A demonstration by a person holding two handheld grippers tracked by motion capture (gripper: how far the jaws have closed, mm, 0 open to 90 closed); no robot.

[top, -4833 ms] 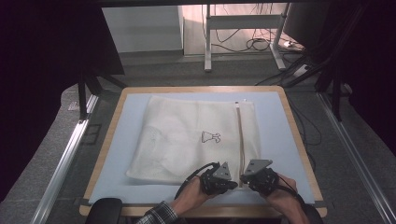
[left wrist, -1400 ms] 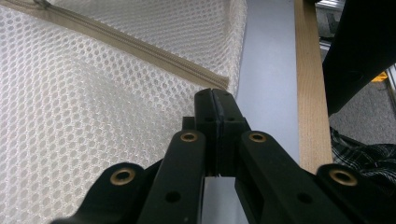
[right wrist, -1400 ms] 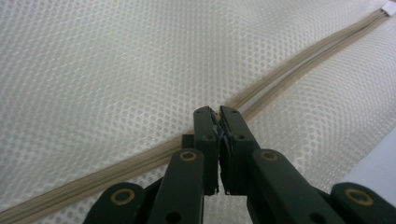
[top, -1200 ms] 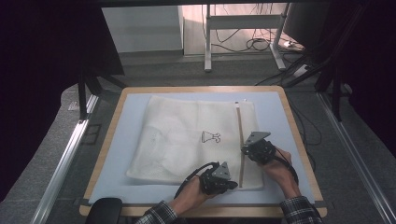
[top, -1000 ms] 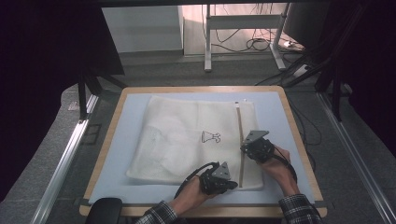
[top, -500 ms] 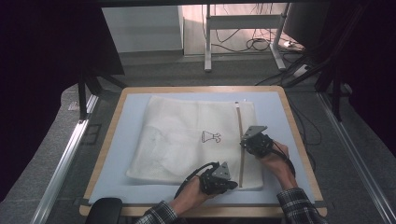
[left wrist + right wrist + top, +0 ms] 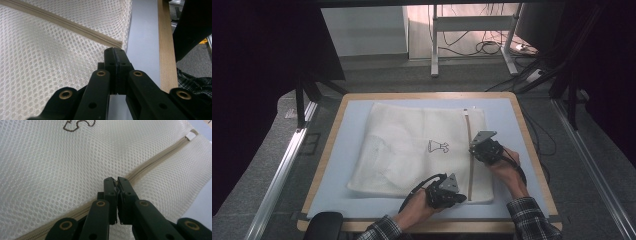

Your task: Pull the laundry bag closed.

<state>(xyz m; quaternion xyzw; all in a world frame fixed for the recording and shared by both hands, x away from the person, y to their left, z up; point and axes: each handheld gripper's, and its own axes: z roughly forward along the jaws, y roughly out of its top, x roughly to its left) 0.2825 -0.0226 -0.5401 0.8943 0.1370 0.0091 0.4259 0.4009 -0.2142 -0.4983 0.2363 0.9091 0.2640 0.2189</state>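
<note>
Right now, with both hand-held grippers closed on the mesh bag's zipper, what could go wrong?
1. The right hand-held gripper pinches something small on the zipper; it may slip off.
2. The left hand-held gripper grips at the zipper's end, so the mesh bag might bunch or slide on the table.

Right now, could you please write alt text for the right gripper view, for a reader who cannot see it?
The right gripper, its black jaws shut, is pinched on the beige zipper of a white mesh laundry bag. The zipper runs diagonally to a small white tab at the upper right, and part of a brown printed outline shows at the top.
</note>
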